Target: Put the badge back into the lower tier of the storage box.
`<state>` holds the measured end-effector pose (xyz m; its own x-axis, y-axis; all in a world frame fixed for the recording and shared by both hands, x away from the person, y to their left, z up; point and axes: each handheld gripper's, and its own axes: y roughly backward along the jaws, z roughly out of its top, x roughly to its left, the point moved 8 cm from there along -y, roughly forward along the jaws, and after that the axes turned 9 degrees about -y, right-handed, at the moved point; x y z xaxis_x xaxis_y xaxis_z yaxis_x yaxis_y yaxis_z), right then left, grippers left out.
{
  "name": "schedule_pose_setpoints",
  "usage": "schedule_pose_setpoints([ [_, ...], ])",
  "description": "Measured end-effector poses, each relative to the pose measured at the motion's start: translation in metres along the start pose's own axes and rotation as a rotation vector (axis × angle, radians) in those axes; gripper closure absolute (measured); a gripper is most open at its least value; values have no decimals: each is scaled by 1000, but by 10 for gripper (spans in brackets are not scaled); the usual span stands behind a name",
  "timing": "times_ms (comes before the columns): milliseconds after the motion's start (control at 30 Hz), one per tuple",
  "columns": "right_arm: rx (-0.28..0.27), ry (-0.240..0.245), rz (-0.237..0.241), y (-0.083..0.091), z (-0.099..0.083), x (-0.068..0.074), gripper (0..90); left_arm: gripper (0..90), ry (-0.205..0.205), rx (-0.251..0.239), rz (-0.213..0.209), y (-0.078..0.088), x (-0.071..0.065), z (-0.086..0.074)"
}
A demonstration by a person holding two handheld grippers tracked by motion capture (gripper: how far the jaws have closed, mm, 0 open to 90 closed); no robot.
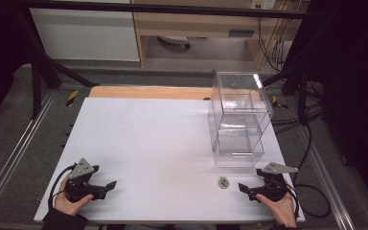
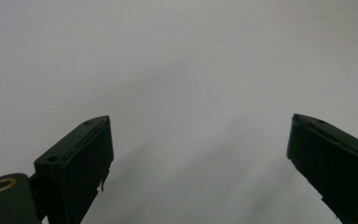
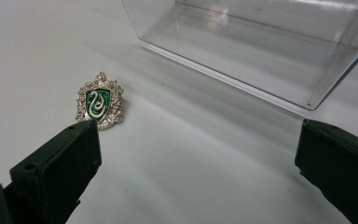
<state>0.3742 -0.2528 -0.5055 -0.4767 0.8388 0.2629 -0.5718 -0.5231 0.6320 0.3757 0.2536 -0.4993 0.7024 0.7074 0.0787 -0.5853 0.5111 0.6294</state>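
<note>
A small silver badge with a green crest and a snake [image 3: 99, 101] lies flat on the white table [image 1: 163, 143]; in the high view the badge [image 1: 224, 181] sits just left of my right gripper [image 1: 243, 187]. My right gripper [image 3: 198, 154] stands open, its jaws wide apart with nothing between them, the badge just past its left jaw. A clear plastic box [image 1: 237, 120] stands upright behind the badge, its open base [image 3: 261, 46] near the right gripper. My left gripper [image 1: 110, 185] rests at the table's front left, open and empty [image 2: 200, 149] over bare table.
A wooden strip [image 1: 148, 92] runs along the table's far edge. Black frame bars and cables [image 1: 311, 134] flank the table on the right. A pale cabinet [image 1: 86, 33] and wooden furniture stand beyond.
</note>
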Motion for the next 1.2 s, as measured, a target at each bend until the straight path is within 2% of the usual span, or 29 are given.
schedule_pose_setpoints([
  [533,3,11,1,-1,0,4,9,73,-2,-1,4,-1,-1,0],
  [1200,27,37,9,-10,3,20,27,75,2,-4,7,0,1,0],
])
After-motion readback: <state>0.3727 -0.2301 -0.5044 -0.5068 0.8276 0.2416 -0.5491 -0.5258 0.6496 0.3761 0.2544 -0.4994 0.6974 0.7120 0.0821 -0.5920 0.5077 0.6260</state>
